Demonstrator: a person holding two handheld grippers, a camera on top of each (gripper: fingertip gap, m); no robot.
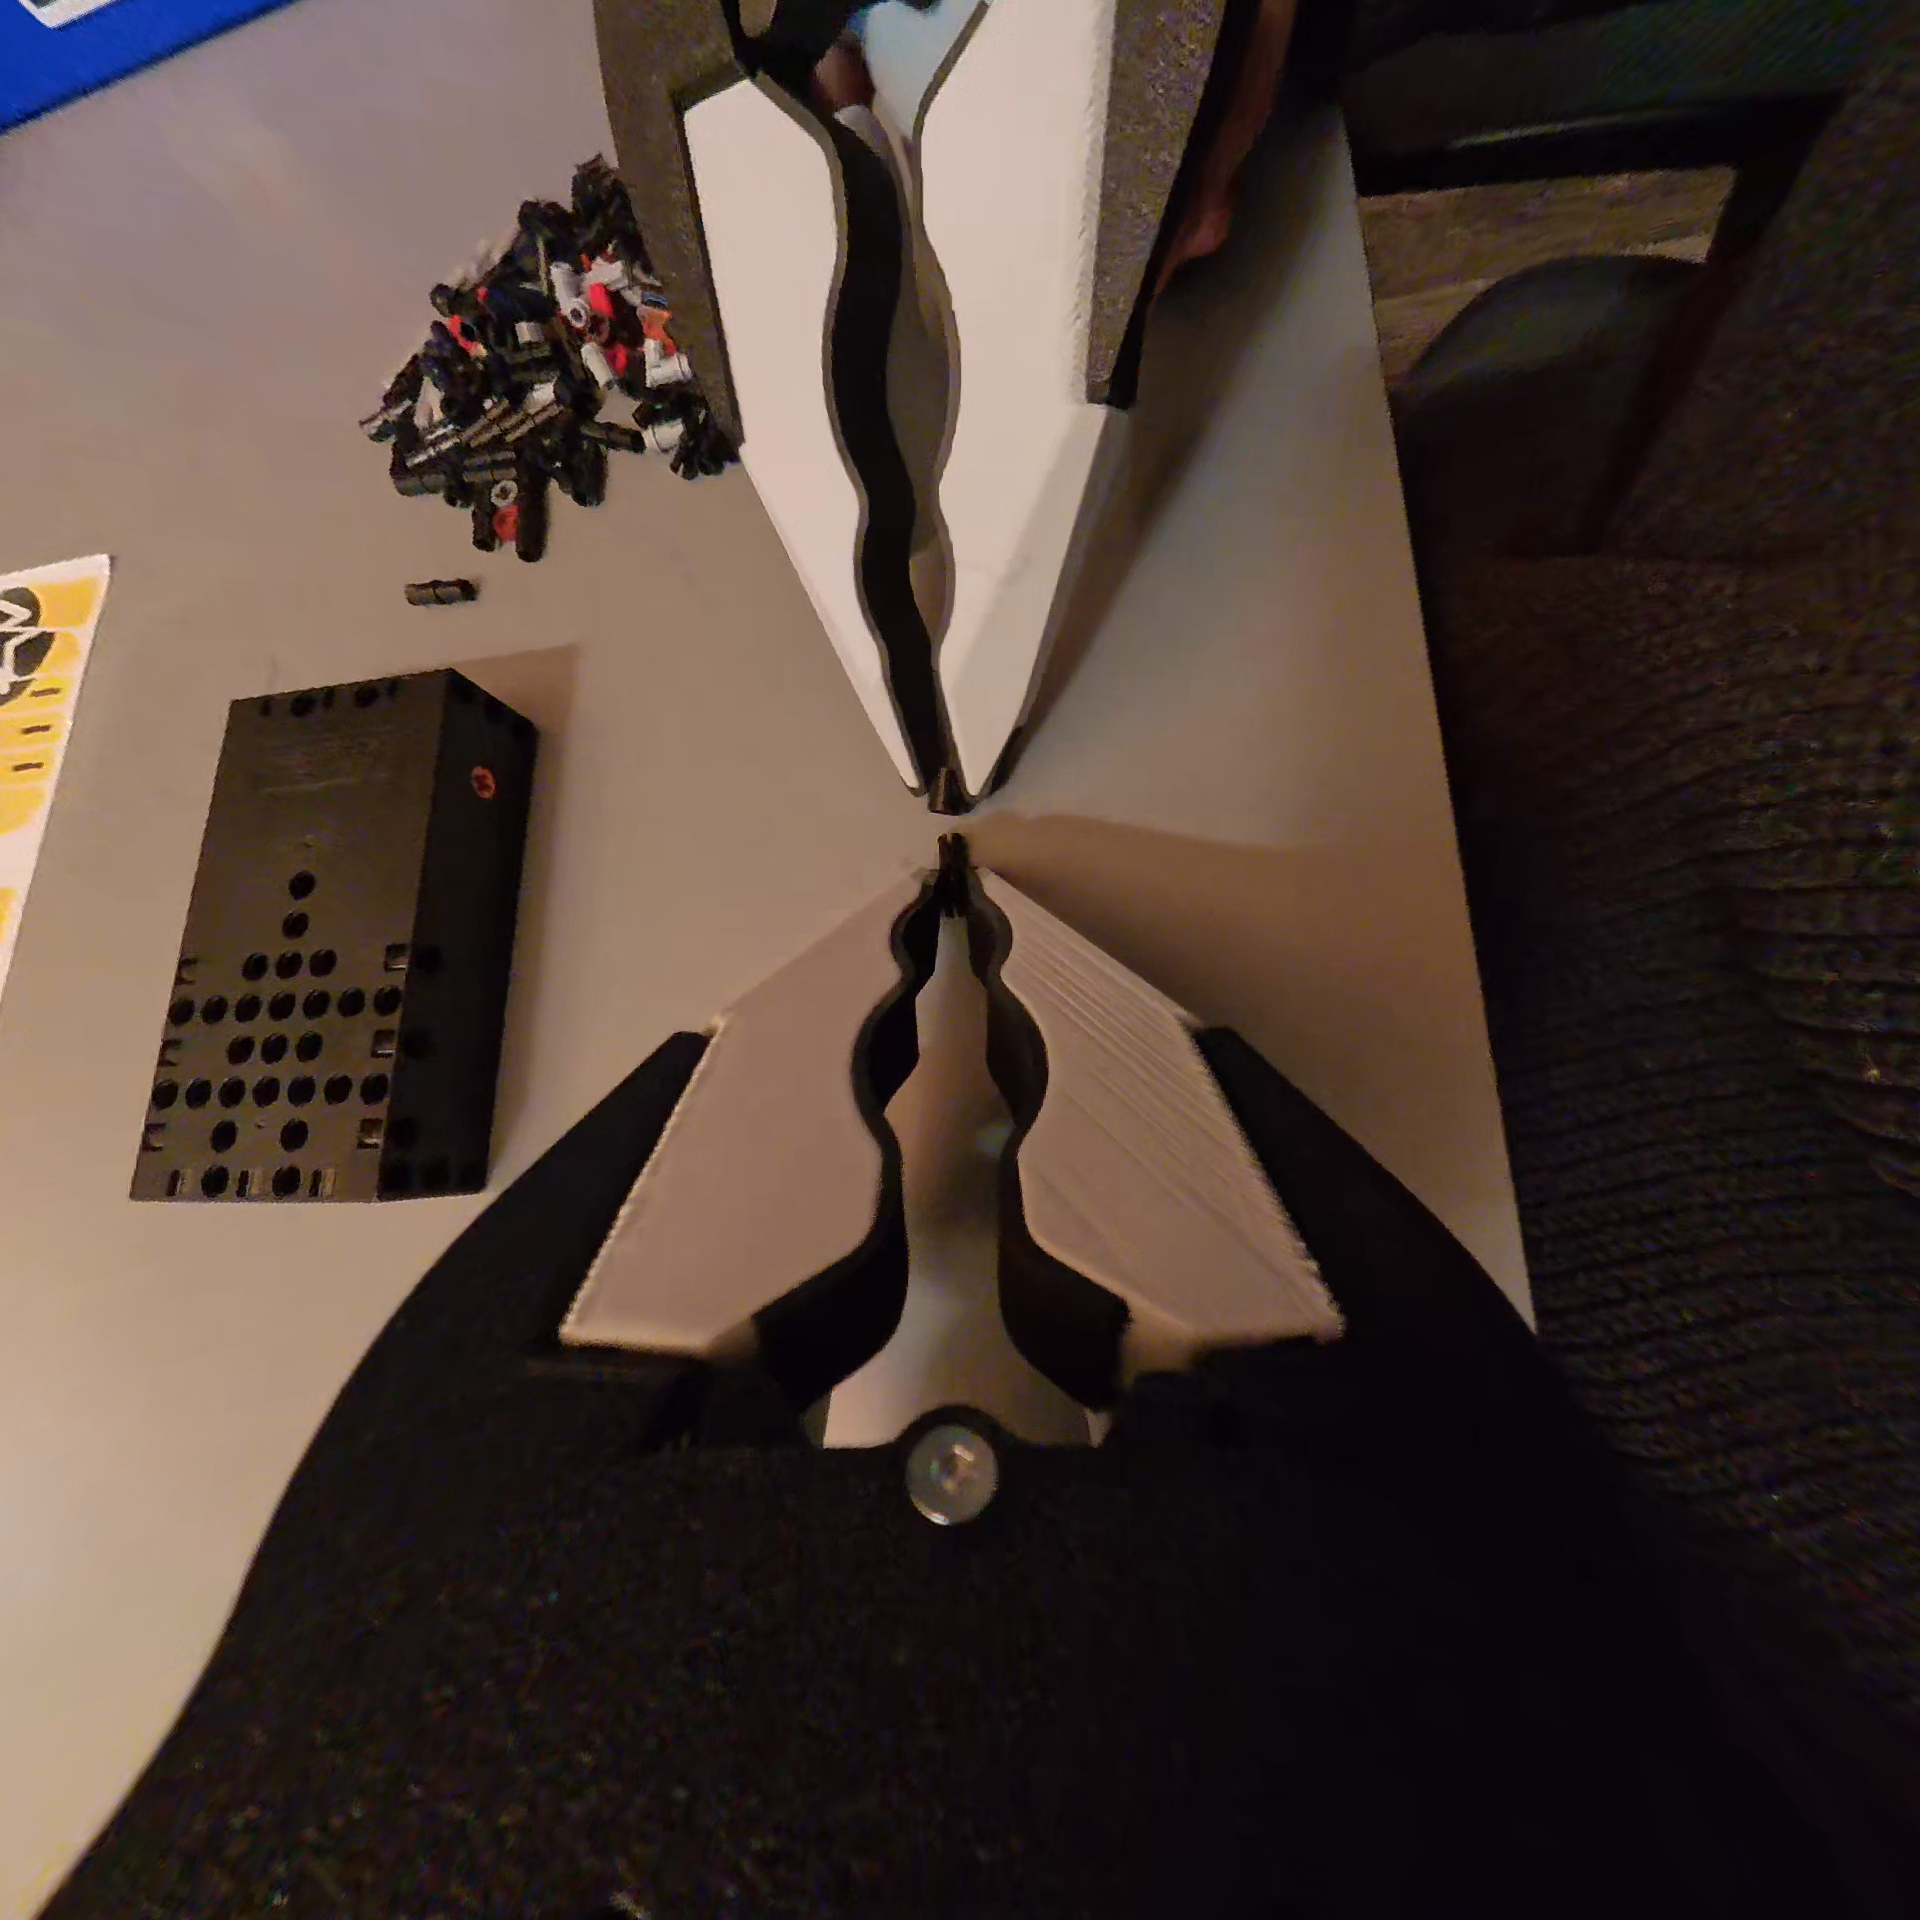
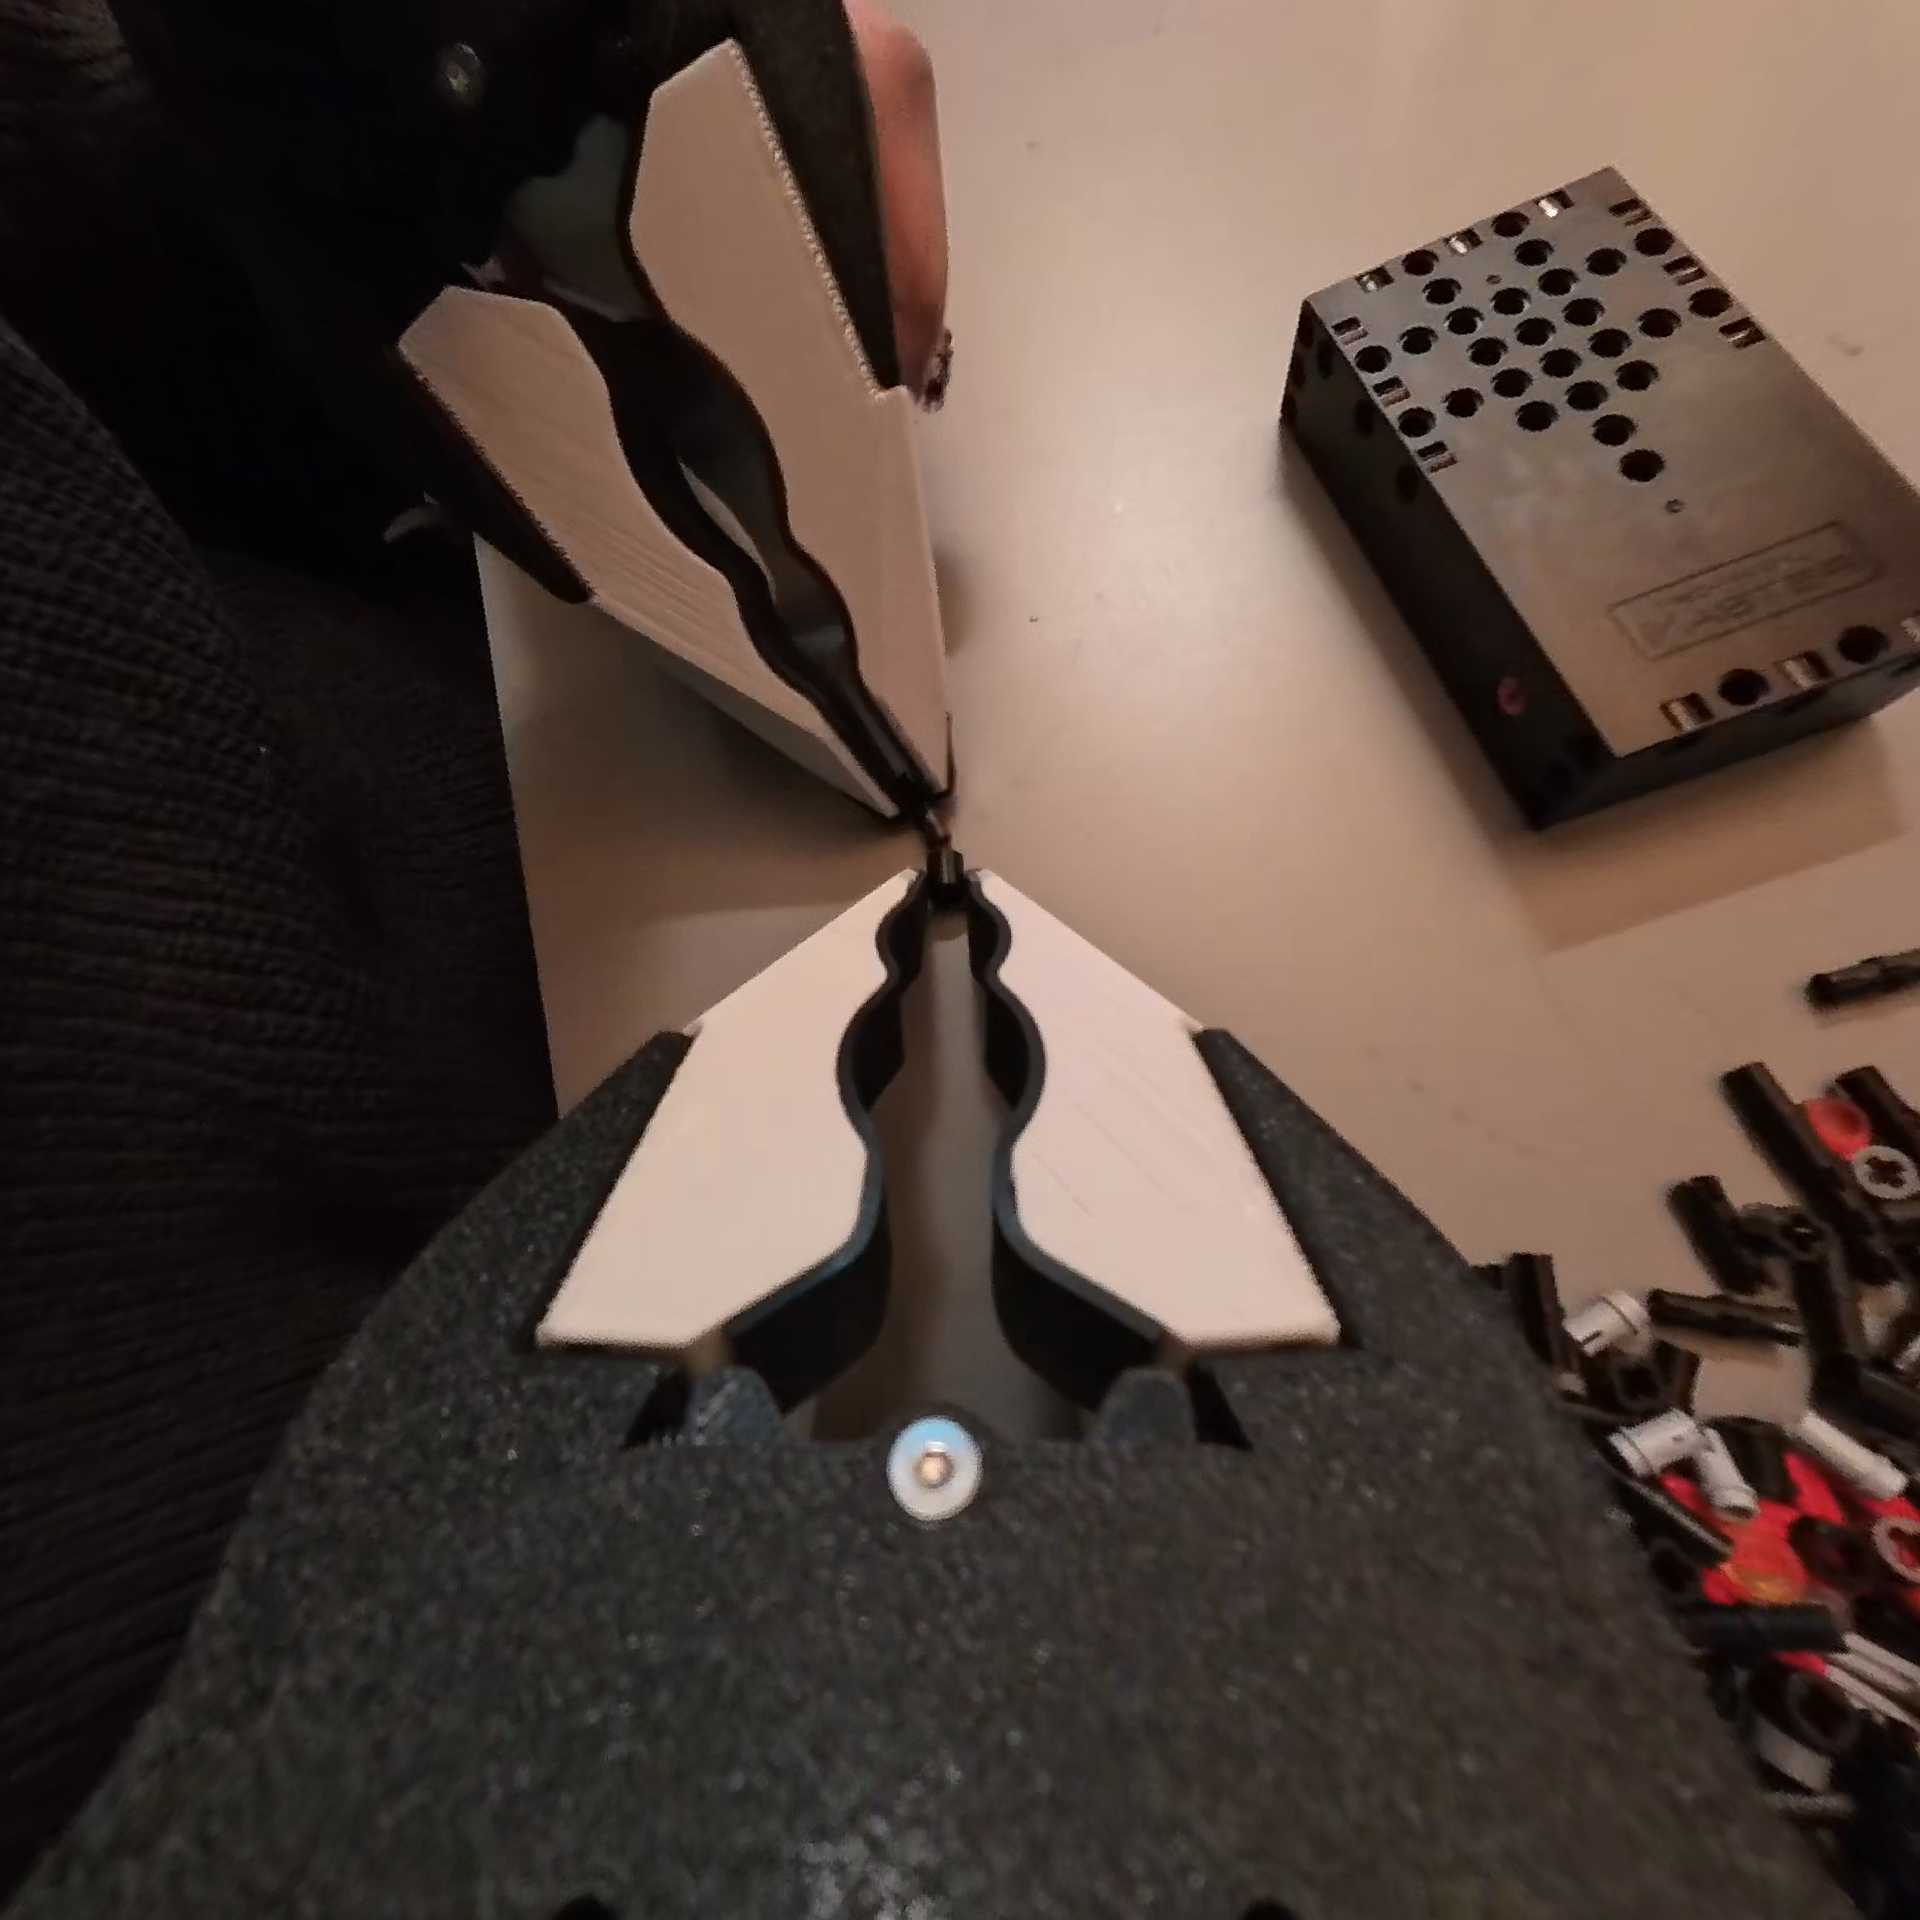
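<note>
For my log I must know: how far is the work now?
Done: a red pin sits in the black perforated block; other holes look empty. In hand: left gripper and right gripper each pinch a small black pin, tips meeting. Remaining: the pin pile.

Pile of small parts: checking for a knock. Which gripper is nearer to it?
Right. The right gripper has its body beside the pile; the left gripper comes from the opposite side, each pinching a small black part clear of it.

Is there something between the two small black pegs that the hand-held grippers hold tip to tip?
Nothing visible. The left hand-held gripper and right hand-held gripper each pinch a small black peg; only a narrow bare gap separates the pegs.
</note>
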